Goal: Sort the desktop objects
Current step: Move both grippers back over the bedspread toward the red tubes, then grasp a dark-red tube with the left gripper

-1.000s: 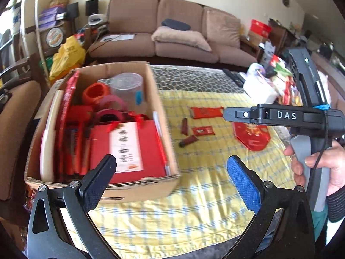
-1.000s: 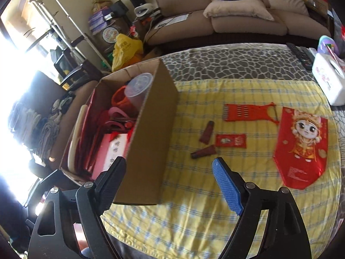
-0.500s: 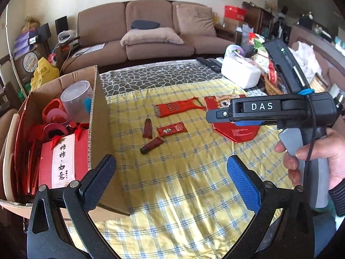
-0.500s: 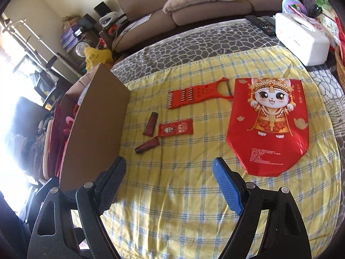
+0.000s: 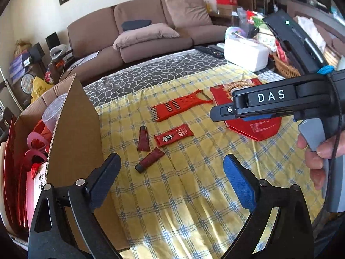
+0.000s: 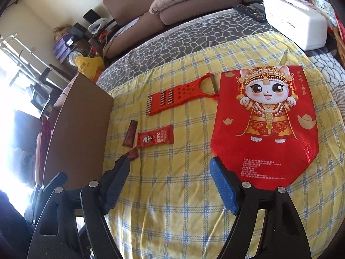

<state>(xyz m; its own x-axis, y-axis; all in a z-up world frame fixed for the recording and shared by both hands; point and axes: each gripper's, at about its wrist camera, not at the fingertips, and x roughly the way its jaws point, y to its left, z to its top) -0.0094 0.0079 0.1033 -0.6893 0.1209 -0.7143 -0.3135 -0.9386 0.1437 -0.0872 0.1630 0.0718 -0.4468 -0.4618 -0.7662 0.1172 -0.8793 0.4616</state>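
Note:
On the yellow checked cloth lie a red grater [image 5: 180, 105] [image 6: 181, 96], a red KFC sachet [image 5: 173, 137] [image 6: 155, 138], two dark red tubes [image 5: 144, 138] [image 5: 149, 159] [image 6: 130, 133] and a red cat-print bag [image 6: 266, 125] [image 5: 256, 127]. A cardboard box [image 5: 73, 129] [image 6: 79, 133] full of red items stands at the left. My left gripper [image 5: 170, 181] is open and empty above the cloth near the tubes. My right gripper [image 6: 170, 185] is open and empty, its blue fingertip [image 6: 222, 183] over the bag's lower edge.
A white tissue box [image 6: 295, 24] and remote controls [image 6: 251, 11] sit at the table's far right. A wicker basket [image 5: 284, 67] stands at the right edge. A brown sofa [image 5: 151, 34] is behind the table.
Both grippers have swung right, away from the box and toward the loose items and the red bag. Both stay open and empty.

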